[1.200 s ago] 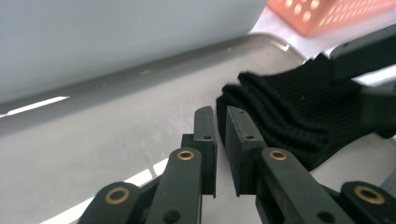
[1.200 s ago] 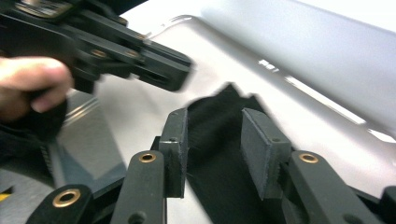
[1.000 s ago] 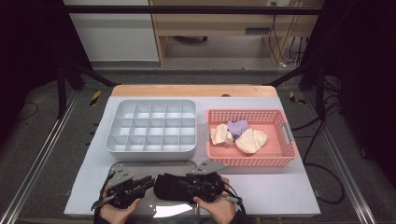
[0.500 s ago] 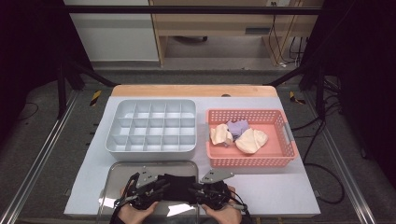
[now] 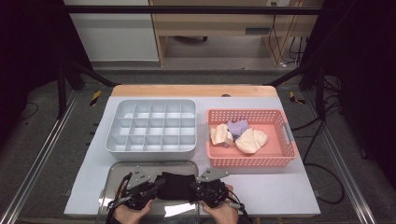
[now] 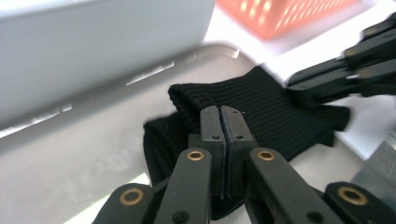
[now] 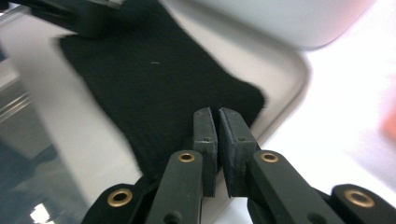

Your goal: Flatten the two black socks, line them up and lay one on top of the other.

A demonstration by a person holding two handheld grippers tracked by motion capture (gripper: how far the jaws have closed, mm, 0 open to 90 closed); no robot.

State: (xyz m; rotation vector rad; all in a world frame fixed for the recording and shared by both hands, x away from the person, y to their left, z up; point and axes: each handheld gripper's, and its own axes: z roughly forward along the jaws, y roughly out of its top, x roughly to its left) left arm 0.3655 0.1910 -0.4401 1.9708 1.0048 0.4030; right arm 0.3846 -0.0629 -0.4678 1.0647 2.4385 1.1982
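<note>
Two grippers pinch my black ribbed knit cloth (image 5: 176,185) on the shiny metal tray (image 5: 112,176), just before the grey compartment box (image 5: 152,126): left gripper (image 6: 222,122) and right gripper (image 7: 215,125) clamped on opposite ends.

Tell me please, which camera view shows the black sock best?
The left gripper view: the black sock shows its ribbed knit and folded cuff there, on the metal tray. The right gripper view shows it flat and blurred. The high view shows a small dark patch between both grippers.
</note>
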